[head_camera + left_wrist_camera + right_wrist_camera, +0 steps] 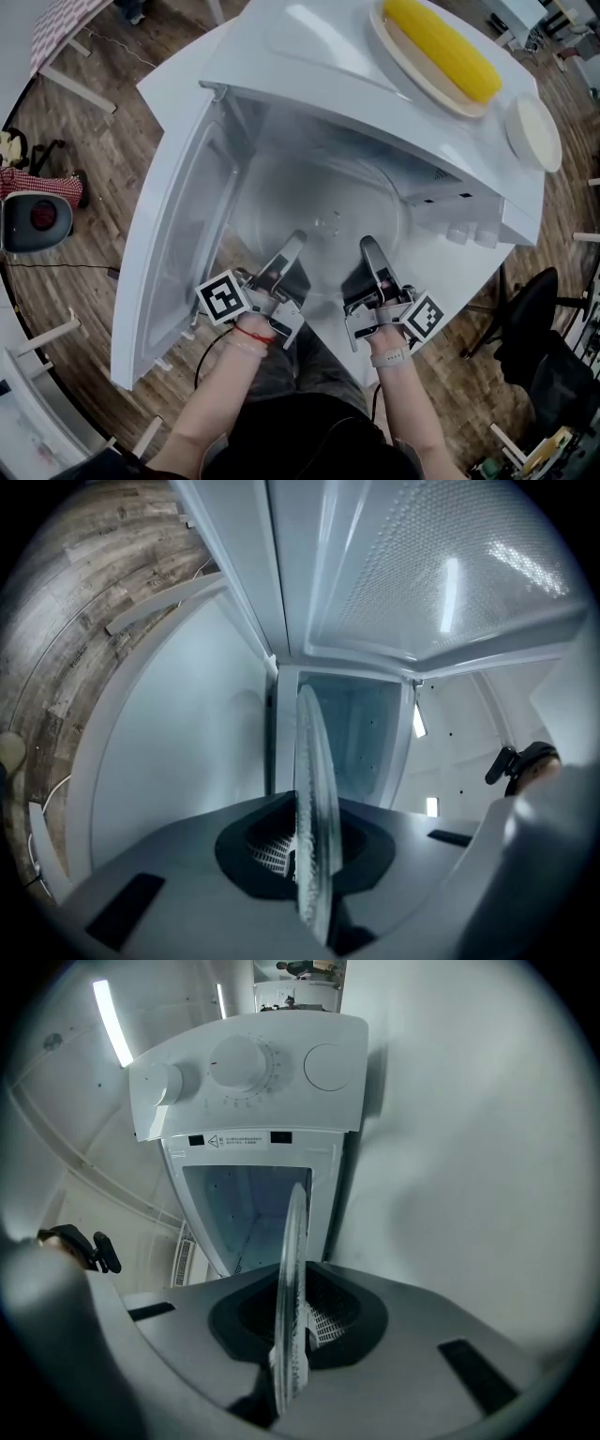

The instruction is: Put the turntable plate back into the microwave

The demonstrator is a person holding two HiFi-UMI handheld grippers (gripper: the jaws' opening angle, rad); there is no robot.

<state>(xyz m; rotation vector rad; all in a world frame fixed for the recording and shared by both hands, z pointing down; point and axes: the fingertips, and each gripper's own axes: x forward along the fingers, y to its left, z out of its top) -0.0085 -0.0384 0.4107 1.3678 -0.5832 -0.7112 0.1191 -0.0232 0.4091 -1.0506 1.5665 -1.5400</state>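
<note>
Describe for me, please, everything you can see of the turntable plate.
The turntable plate is a round disc of clear glass, faintly textured near its rim. It lies roughly level in the mouth of the open microwave. The left gripper and right gripper each clamp its near edge, which shows edge-on between their jaws. Whether it rests on anything below cannot be told.
</note>
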